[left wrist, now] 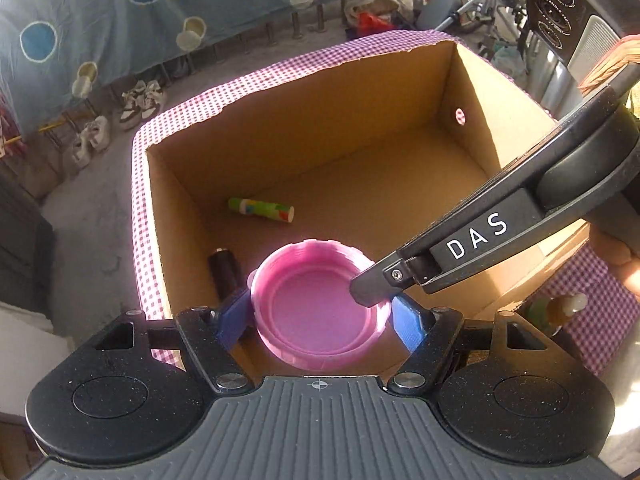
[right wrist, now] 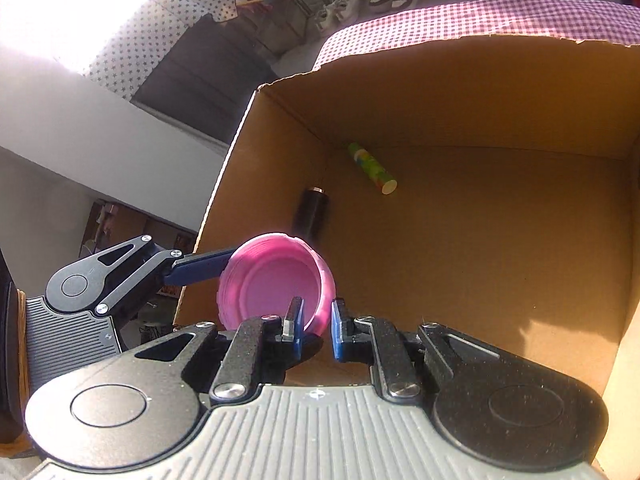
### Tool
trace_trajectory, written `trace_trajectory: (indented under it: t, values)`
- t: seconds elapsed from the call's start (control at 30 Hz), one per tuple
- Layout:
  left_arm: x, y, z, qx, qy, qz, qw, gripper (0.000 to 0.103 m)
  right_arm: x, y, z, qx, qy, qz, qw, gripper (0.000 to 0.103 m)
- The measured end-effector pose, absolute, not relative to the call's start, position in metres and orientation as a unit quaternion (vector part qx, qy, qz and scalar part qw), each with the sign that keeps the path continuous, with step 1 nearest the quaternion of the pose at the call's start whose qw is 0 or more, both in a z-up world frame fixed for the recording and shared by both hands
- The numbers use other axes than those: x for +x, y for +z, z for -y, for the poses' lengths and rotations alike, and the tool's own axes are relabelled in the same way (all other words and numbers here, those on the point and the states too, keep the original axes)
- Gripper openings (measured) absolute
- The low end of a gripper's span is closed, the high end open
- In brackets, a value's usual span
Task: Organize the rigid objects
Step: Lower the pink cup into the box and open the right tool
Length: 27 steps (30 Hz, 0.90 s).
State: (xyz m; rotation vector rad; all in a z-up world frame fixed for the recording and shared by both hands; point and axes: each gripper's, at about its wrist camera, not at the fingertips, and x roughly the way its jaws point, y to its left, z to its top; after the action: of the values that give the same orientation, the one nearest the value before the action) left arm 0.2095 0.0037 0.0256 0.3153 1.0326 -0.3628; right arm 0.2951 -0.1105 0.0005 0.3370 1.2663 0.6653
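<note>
A round pink lid [left wrist: 320, 312] hangs, hollow side up, over the near left corner of an open cardboard box [left wrist: 304, 128]. My left gripper [left wrist: 322, 320] is shut on it, with a blue pad pressed against each side. My right gripper [right wrist: 318, 320] is shut on the lid's [right wrist: 276, 280] rim, and in the left wrist view it reaches in from the right, tip [left wrist: 370, 290] on the rim. One left finger [right wrist: 200, 268] shows beside the lid; the other is hidden behind it. On the box floor lie a green patterned tube [left wrist: 262, 210] [right wrist: 372, 168] and a dark cylinder [left wrist: 224, 276] [right wrist: 312, 212].
The box stands on a pink checked cloth [left wrist: 592, 300] where a small bottle [left wrist: 560, 308] lies by the box's right wall. Beyond the box are grey floor, pairs of shoes [left wrist: 140, 104] and a blue spotted sheet. A hand holds the right gripper at the right edge.
</note>
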Motion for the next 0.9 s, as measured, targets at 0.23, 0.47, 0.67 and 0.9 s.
trace_trajectory:
  t: [0.23,0.47,0.67,0.9]
  values:
    - [0.217,0.019,-0.011,0.143,-0.179,-0.523,0.821,0.076,0.304,-0.020,0.102,0.156,0.302,-0.607,0.718,0.015]
    - [0.218,0.027,-0.012,0.124,-0.180,-0.518,0.827,0.076,0.298,-0.012,0.110,0.163,0.305,-0.595,0.725,0.016]
    - [0.200,0.056,-0.017,0.099,-0.180,-0.476,0.855,0.077,0.273,0.023,0.140,0.190,0.318,-0.539,0.757,0.016]
    - [0.147,0.093,-0.017,0.093,-0.174,-0.390,0.900,0.078,0.191,0.070,0.211,0.238,0.324,-0.432,0.808,0.016]
